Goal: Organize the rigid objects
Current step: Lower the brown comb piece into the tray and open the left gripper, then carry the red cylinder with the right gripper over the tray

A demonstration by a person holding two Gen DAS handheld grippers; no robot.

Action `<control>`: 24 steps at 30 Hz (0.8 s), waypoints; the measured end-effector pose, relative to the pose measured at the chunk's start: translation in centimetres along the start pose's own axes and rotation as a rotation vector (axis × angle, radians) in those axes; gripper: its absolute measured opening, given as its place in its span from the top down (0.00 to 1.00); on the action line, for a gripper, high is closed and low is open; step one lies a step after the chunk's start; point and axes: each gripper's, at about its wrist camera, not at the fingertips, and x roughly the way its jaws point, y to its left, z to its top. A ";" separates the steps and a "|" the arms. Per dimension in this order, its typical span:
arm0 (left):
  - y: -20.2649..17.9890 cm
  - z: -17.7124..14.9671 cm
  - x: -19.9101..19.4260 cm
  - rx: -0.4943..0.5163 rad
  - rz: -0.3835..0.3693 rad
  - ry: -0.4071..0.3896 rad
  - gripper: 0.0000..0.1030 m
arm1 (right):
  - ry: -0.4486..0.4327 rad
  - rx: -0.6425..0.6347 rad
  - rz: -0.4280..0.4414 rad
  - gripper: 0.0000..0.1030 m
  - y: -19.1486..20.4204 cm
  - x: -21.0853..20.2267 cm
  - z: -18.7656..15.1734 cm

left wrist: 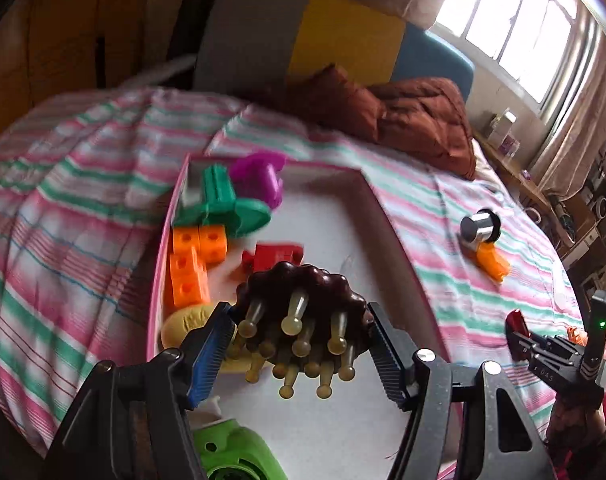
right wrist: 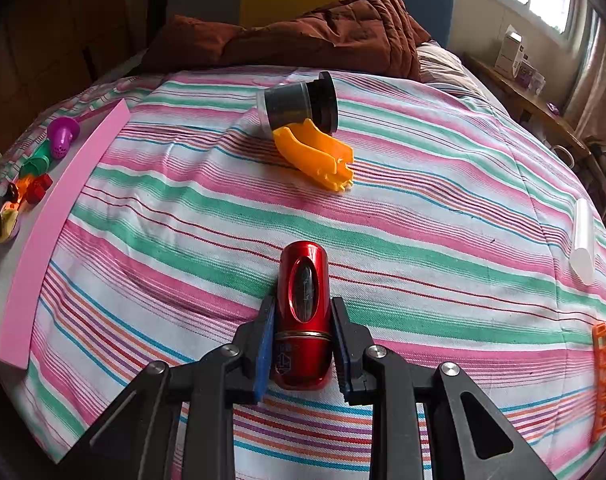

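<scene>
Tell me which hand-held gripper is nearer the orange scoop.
Right. The right hand-held gripper faces the orange scoop across the bedspread; the left hand-held gripper is over the pink box, farther off.

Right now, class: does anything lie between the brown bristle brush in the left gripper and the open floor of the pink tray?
Nothing visible does. The brush hangs above bare white tray floor; the orange blocks, red piece and yellow toy sit left and behind.

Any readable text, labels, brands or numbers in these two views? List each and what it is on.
"DAS", faint, on the right gripper body in the left wrist view.
Emblem and print on the red cylinder: too blurred to read.
Print on the boxes by the window: too small to read.
</scene>
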 end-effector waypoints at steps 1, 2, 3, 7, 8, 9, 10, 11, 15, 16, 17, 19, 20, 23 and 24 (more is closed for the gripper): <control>0.0 -0.1 -0.4 0.010 0.015 -0.023 0.31 | 0.000 -0.001 0.000 0.74 0.0 0.0 0.0; 0.0 -0.1 -0.5 0.012 0.010 -0.021 0.30 | 0.000 -0.001 0.000 0.74 0.0 0.1 0.1; 0.2 -0.2 -0.6 0.007 -0.004 -0.020 0.28 | 0.000 0.000 0.001 0.74 0.1 0.1 0.1; 0.5 -0.6 -1.6 -0.014 -0.013 -0.032 0.23 | 0.001 -0.002 -0.001 0.74 0.1 0.0 0.1; 0.6 -0.8 -1.8 -0.014 -0.004 -0.033 0.23 | 0.001 -0.002 -0.002 0.74 0.1 0.1 0.2; 0.6 -1.0 -2.0 -0.014 -0.003 -0.034 0.23 | 0.002 -0.004 -0.003 0.74 0.1 0.0 0.2; 0.7 -1.2 -2.3 -0.010 0.003 -0.035 0.23 | 0.002 -0.004 -0.003 0.74 0.0 0.1 0.2; 0.6 -1.3 -2.5 -0.007 0.014 -0.038 0.23 | 0.001 -0.005 -0.004 0.74 0.0 0.1 0.2; 0.6 -1.8 -3.5 0.005 0.058 -0.050 0.23 | 0.001 -0.008 -0.009 0.74 0.0 0.0 0.2; 0.7 -1.9 -3.9 0.006 0.065 -0.057 0.23 | 0.000 -0.008 -0.011 0.74 0.0 0.0 0.2; 0.6 -2.0 -4.3 0.010 0.082 -0.068 0.23 | 0.000 -0.009 -0.013 0.74 0.1 0.0 0.2; 0.4 -2.0 -5.2 0.020 0.113 -0.088 0.23 | -0.001 -0.008 -0.016 0.74 0.1 0.0 0.2; 0.3 -2.0 -5.6 0.024 0.123 -0.097 0.23 | -0.002 -0.007 -0.017 0.74 0.1 0.0 0.1; 0.0 -1.9 -6.7 0.034 0.153 -0.123 0.23 | -0.004 -0.006 -0.020 0.74 0.1 -0.1 0.1; -0.1 -1.9 -7.0 0.035 0.156 -0.127 0.23 | -0.005 -0.005 -0.021 0.74 0.1 -0.1 0.0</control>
